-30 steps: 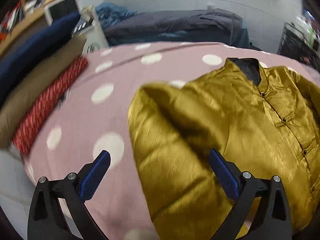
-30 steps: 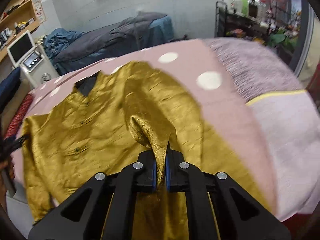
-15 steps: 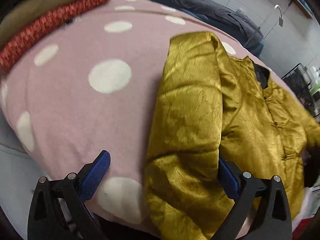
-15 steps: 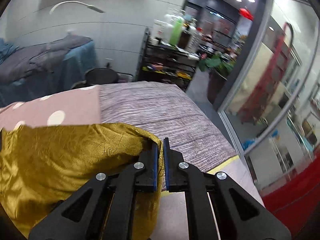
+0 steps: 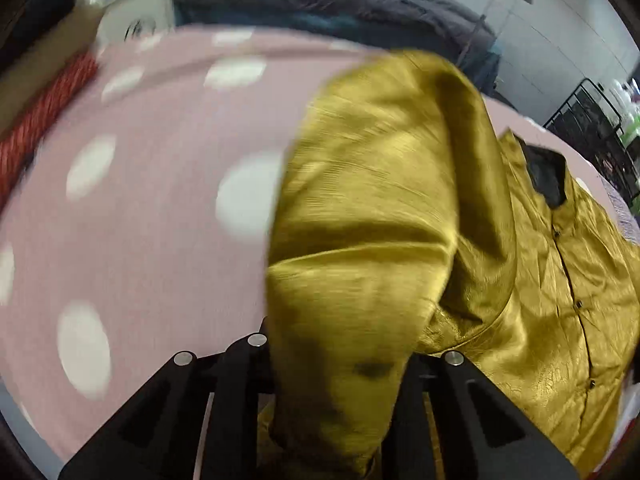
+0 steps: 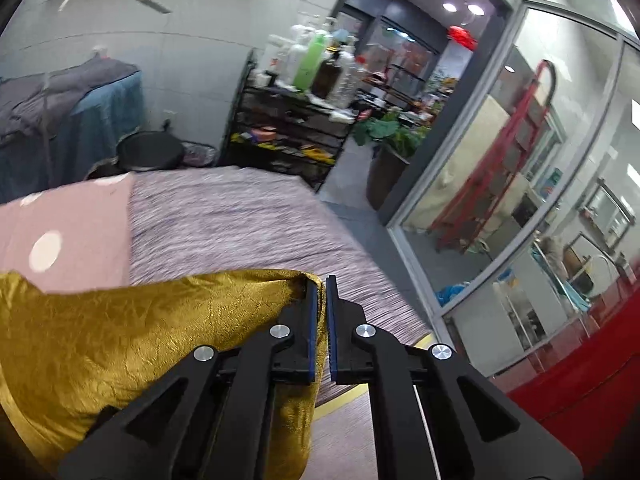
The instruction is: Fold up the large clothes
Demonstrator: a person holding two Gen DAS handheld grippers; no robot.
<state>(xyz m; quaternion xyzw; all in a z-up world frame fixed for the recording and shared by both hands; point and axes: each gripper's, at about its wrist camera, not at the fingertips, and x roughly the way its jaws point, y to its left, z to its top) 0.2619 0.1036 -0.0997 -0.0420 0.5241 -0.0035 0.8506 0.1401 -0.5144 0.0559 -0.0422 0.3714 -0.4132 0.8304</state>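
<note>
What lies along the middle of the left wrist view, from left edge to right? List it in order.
Red knitted cloth → pink dotted bedcover → raised fold of the gold jacket → black collar lining → row of dark buttons.

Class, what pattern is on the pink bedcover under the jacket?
White polka dots on the pink bedcover; clearest in the left wrist view.
</note>
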